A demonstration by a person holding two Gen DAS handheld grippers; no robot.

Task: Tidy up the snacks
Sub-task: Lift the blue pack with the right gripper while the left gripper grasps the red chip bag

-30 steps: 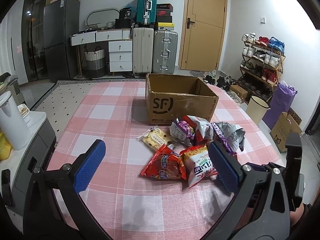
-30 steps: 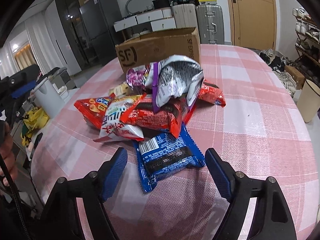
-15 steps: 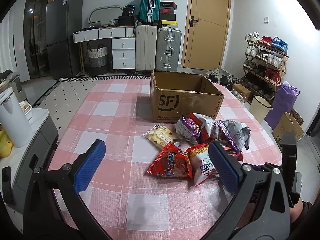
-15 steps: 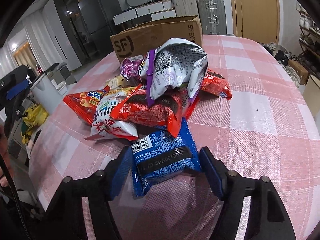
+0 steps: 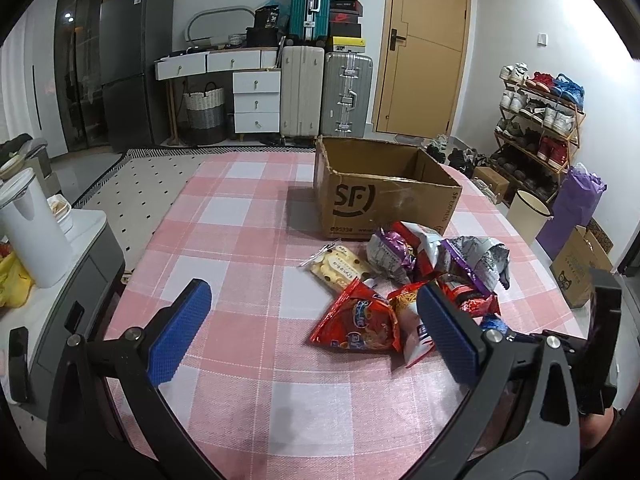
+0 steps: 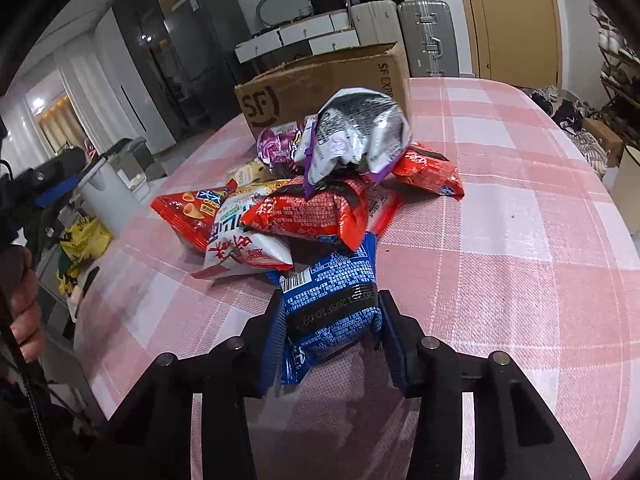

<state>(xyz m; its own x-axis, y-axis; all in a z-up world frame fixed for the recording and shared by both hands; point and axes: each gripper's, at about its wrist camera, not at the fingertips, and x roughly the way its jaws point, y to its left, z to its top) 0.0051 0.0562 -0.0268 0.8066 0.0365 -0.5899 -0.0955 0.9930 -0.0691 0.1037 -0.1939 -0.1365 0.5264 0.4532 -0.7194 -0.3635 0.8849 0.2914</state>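
Two grippers: right gripper (image 6: 330, 326) clamped on blue snack packet (image 6: 334, 304), left gripper (image 5: 316, 330) wide apart.

Left gripper (image 5: 312, 332): black angular frame, two fingers faced with blue textured pads (image 5: 178, 338), silver screw heads at the pivots. Right gripper (image 6: 330, 334): same black frame, blue ribbed pads (image 6: 394, 354), round silver screws behind the pads. Bare-skinned hand (image 6: 24, 312) left of that frame, beside a thin black cable (image 6: 30, 392).
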